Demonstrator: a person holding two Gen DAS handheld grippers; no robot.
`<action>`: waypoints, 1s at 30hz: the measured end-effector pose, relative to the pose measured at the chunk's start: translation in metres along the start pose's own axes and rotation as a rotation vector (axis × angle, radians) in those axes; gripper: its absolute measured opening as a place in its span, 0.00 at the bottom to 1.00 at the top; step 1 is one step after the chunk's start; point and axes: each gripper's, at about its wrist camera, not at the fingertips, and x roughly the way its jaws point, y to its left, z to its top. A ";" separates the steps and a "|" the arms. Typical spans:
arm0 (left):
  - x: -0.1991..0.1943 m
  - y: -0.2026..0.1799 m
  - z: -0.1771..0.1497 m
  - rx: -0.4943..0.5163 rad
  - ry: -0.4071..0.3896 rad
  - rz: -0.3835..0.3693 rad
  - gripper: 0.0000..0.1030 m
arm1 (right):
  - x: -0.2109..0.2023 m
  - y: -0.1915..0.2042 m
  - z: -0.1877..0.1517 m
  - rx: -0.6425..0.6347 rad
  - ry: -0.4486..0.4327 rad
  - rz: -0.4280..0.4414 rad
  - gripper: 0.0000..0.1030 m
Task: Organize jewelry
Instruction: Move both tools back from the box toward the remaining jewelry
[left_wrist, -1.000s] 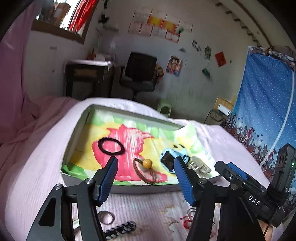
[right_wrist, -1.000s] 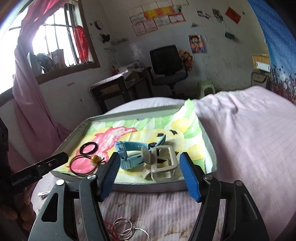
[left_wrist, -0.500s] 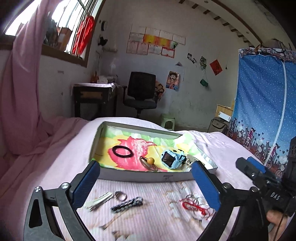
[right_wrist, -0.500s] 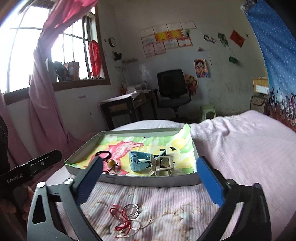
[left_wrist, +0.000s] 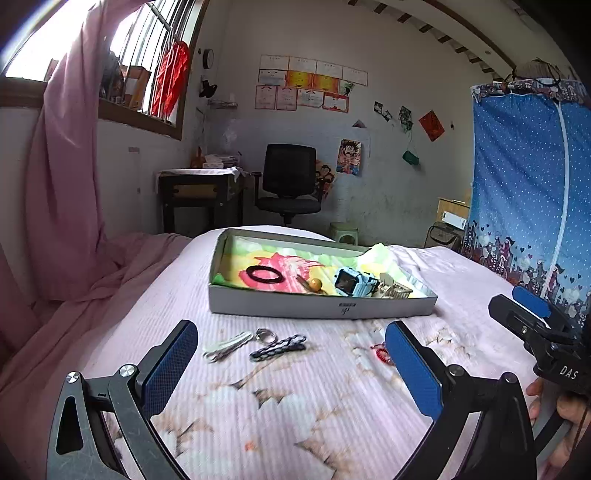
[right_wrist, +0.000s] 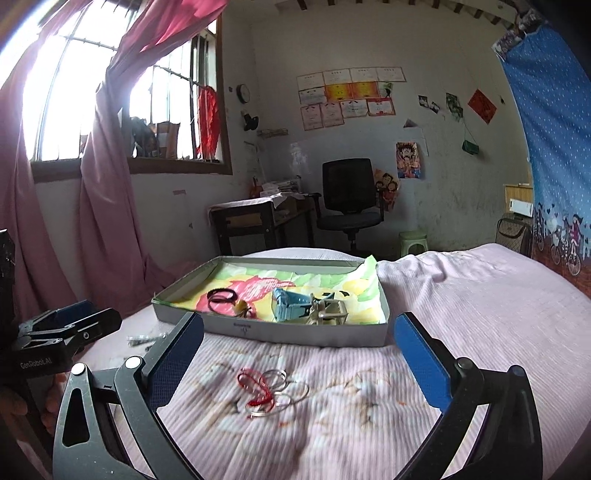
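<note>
A shallow grey box (left_wrist: 321, 304) (right_wrist: 273, 328) lined with colourful paper sits on the pink bedspread. It holds a black ring (left_wrist: 264, 274), a brown loop with a yellow bead (left_wrist: 315, 284), a blue watch (left_wrist: 351, 282) (right_wrist: 290, 308) and a beige clip (left_wrist: 395, 290) (right_wrist: 330, 312). On the bedspread in front of the box lie a pale hair clip (left_wrist: 227, 345), a silver ring (left_wrist: 266, 335), a black braided band (left_wrist: 277, 347) and red cord with silver bangles (right_wrist: 271, 391). My left gripper (left_wrist: 291, 365) and right gripper (right_wrist: 299, 360) both stand wide open, empty, short of the box.
The right gripper's body (left_wrist: 543, 332) and a hand (left_wrist: 554, 417) show at the left wrist view's right edge. Pink curtains (right_wrist: 107, 177) hang at left. A desk (left_wrist: 201, 199), a black chair (left_wrist: 290, 184) and a green stool (right_wrist: 413, 240) stand beyond the bed.
Both grippers have drawn back from the box and their jaws have spread wide. The loose pieces on the bedspread now lie ahead of the fingers instead of beneath them.
</note>
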 end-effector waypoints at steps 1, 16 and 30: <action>-0.001 0.002 -0.001 -0.002 0.001 0.002 0.99 | -0.001 0.002 0.000 -0.011 0.002 0.000 0.99; 0.000 0.026 -0.026 -0.041 0.061 0.047 0.99 | 0.015 0.009 -0.018 -0.046 0.159 0.038 0.99; 0.018 0.031 -0.034 -0.036 0.131 0.060 0.99 | 0.039 0.009 -0.035 -0.010 0.271 0.056 0.99</action>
